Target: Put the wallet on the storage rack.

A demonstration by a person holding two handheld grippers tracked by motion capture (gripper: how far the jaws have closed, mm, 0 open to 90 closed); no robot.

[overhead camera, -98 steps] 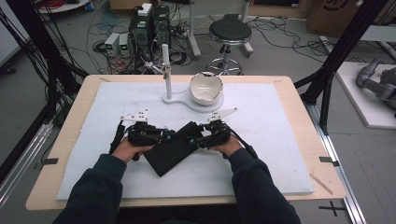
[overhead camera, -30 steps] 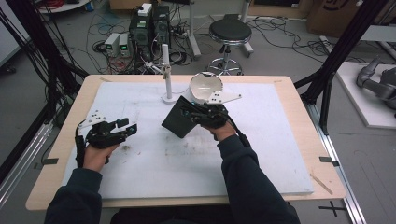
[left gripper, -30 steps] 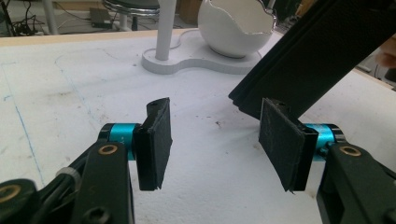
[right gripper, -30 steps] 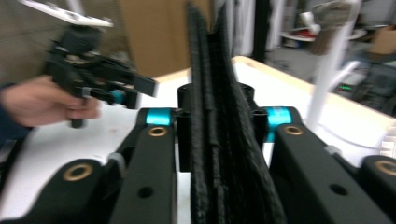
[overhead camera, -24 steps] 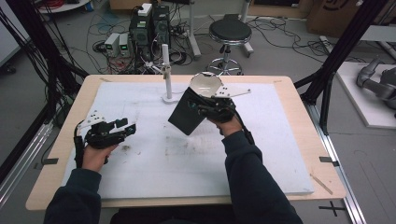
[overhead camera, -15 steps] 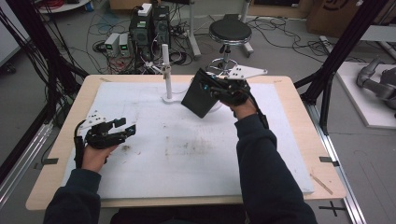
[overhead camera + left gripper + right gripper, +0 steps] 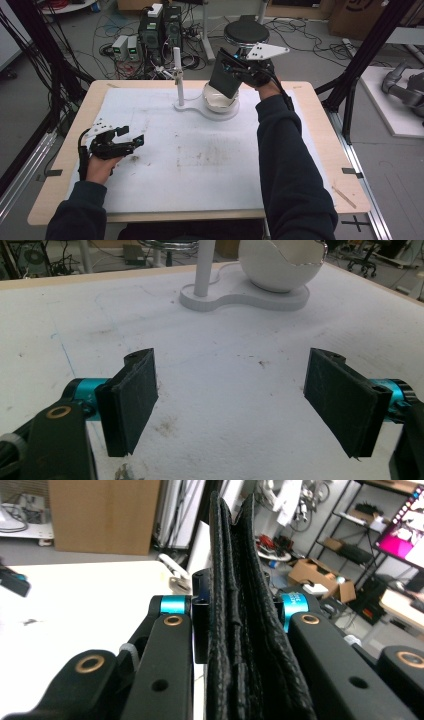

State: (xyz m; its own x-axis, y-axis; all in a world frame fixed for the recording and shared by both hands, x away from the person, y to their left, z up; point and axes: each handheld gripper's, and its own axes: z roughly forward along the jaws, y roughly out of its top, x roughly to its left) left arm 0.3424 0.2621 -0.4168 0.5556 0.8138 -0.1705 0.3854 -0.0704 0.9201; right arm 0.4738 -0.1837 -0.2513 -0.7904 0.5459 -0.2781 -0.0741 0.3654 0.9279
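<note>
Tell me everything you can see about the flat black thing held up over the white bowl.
The flat black textured pad looks like a dark, woven or stitched folder, folded into layers whose edges show in the right gripper view. The right gripper is clamped on it, holding it tilted in the air above the white bowl at the table's far side, apparently not touching it.

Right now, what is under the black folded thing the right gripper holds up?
Below the folded black thing, clamped in the right gripper, sits the white bowl on its white stand. The black thing covers part of the bowl's far rim, and its inside cannot be judged.
</note>
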